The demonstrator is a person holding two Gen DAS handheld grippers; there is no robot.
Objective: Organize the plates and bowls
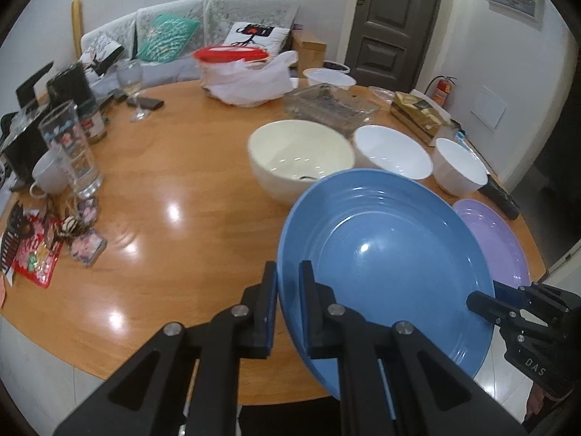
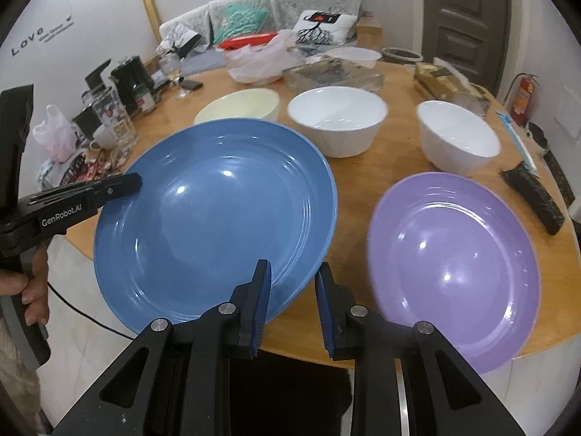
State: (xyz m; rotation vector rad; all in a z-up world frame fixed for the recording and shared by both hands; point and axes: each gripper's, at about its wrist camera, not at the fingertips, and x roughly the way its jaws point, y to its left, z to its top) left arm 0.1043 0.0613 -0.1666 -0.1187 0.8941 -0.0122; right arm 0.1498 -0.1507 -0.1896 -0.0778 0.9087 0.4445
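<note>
The left gripper (image 1: 288, 283) clamps the near-left rim of a large glossy blue ceramic plate (image 1: 392, 254), one finger on each face; the plate tilts up off the round orange-brown wooden table (image 1: 174, 225); a lilac ceramic plate (image 1: 497, 239) lies flat just behind its right edge; beyond stand a cream ceramic bowl (image 1: 301, 156) and two white bowls (image 1: 394, 156) (image 1: 459, 167); the right gripper (image 1: 483, 303) touches the blue plate's right rim.
</note>
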